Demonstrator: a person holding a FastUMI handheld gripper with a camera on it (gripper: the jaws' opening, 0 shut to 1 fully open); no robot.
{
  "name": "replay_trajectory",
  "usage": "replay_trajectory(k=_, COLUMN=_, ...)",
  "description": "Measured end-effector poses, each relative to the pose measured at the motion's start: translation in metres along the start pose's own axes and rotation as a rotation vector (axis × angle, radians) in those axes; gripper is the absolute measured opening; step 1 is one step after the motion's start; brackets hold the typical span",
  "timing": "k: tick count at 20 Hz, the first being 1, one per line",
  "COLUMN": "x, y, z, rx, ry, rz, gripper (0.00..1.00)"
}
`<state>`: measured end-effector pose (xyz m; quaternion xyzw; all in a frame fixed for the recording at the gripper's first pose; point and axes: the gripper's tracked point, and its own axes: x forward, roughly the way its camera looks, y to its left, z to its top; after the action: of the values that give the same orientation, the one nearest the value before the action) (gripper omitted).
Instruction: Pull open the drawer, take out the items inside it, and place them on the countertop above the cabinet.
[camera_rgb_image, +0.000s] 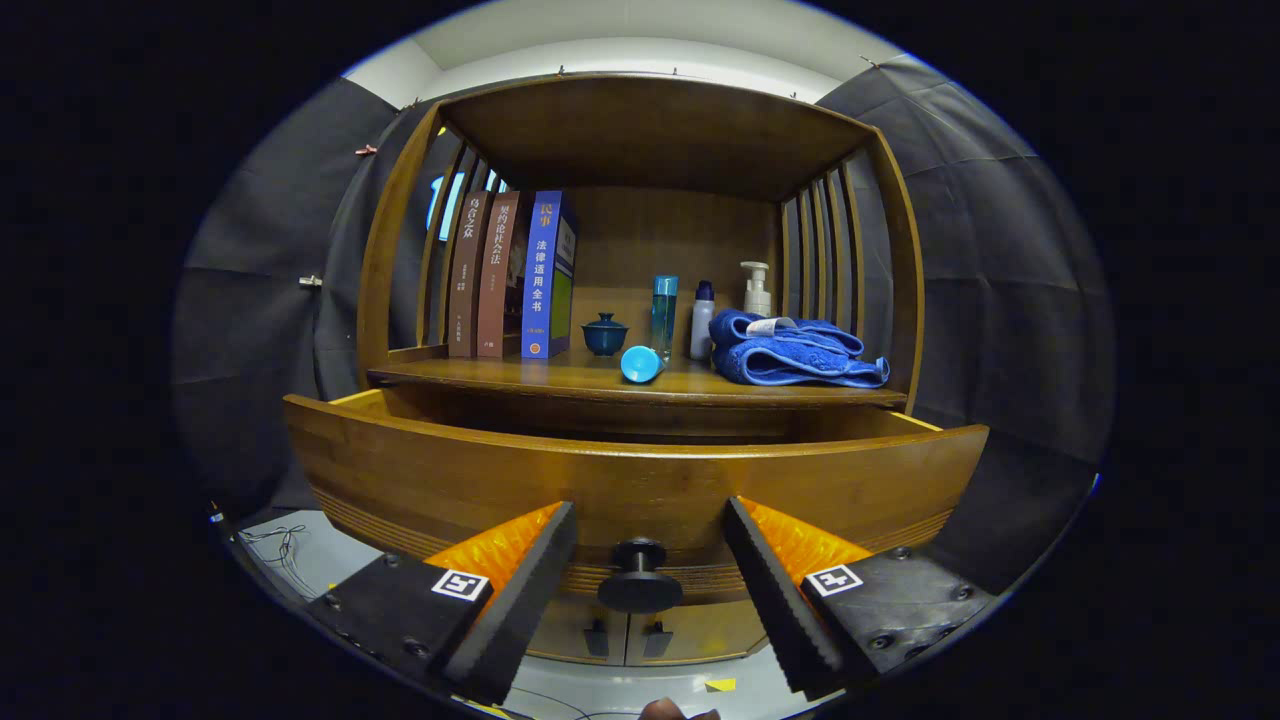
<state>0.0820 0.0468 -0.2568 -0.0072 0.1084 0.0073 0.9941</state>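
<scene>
The gripper (650, 545) points level and straight ahead, its 2 fingers (520, 590) spread wide apart — touching nothing, with a clear gap on either side of what sits between them — and both fingers angle inward toward their tips, evenly matched left and right.

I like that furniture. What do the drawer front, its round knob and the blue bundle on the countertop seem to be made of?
The drawer front looks like varnished wood: brown grain with a soft sheen. The knob, between the open gripper fingers and untouched, is dark and matte, plastic or painted wood, hard to say. The blue bundle on the countertop looks like soft terry cloth, a folded towel.
</scene>
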Motion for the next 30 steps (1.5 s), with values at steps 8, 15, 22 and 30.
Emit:
replay_trajectory(k=8, x=0.039, y=0.001, z=0.005, rx=0.002, ry=0.008, rz=0.003, gripper=0.99)
replay_trajectory(k=15, x=0.074, y=0.002, z=0.008, rx=0.012, ry=0.041, rz=0.003, gripper=0.99)
replay_trajectory(k=22, x=0.087, y=0.002, z=0.012, rx=-0.012, ry=0.06, rz=0.009, gripper=0.99)
replay_trajectory(k=30, x=0.063, y=-0.001, z=0.107, rx=-0.025, ry=-0.053, rz=0.008, gripper=0.99)
